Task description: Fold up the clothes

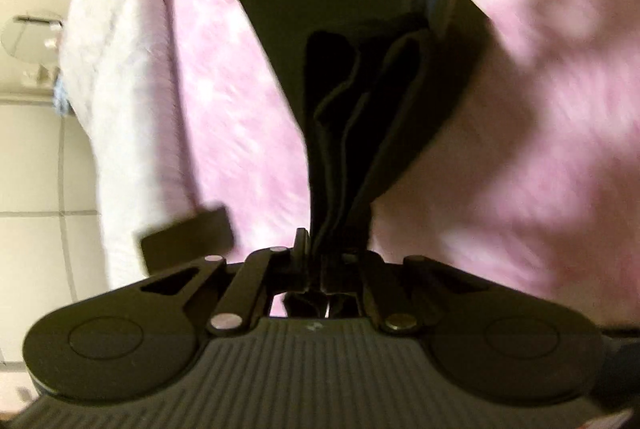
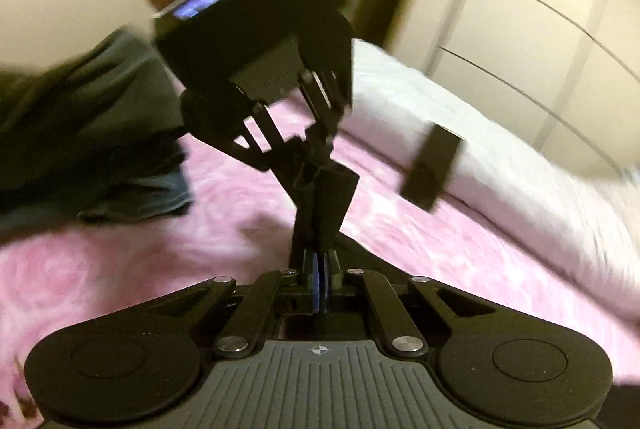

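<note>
We see one dark, smooth garment (image 1: 352, 117) bunched into soft pleats above the fluffy pink blanket (image 1: 224, 117), pinched at both ends. Our left gripper (image 1: 320, 249) clamps one end, and our right gripper (image 2: 320, 257) clamps the other. Both meet closely over the bed, whose white edge (image 2: 460, 149) lies right.

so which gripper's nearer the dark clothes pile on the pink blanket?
Left, as far as the blur allows. In the right wrist view the left gripper hangs beside the pile, to its right. The right gripper sits nearer the camera, farther off. Both pinch one dark garment.
</note>
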Action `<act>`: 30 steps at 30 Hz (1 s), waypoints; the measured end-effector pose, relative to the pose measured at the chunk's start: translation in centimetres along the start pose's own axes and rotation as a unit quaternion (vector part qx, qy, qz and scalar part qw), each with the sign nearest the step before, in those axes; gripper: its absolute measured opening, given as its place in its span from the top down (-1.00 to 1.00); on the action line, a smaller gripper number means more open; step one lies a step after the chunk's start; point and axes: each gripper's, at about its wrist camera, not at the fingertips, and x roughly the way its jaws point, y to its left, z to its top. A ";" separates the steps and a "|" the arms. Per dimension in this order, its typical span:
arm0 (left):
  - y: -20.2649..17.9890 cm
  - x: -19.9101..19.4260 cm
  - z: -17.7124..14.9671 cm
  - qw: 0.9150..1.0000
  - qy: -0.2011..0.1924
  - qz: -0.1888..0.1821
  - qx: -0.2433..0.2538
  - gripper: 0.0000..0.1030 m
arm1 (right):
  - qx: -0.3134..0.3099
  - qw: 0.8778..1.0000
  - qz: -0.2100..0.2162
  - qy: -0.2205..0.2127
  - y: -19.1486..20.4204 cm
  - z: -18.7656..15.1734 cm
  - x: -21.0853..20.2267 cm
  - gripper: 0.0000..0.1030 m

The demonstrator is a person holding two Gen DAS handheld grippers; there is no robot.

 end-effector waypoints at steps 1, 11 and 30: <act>1.2 -0.2 1.4 1.000 -0.004 0.008 0.009 0.92 | 0.020 1.000 -0.009 0.002 -1.9 -0.8 -0.9 0.98; 11.9 5.5 23.5 0.989 -0.103 0.035 0.098 0.92 | 0.223 0.970 -0.098 0.024 -21.4 -8.4 -9.5 0.98; 12.3 15.9 26.2 0.983 0.024 -0.075 -0.166 0.27 | 0.371 0.912 -0.135 0.110 -35.9 -21.3 -11.3 0.12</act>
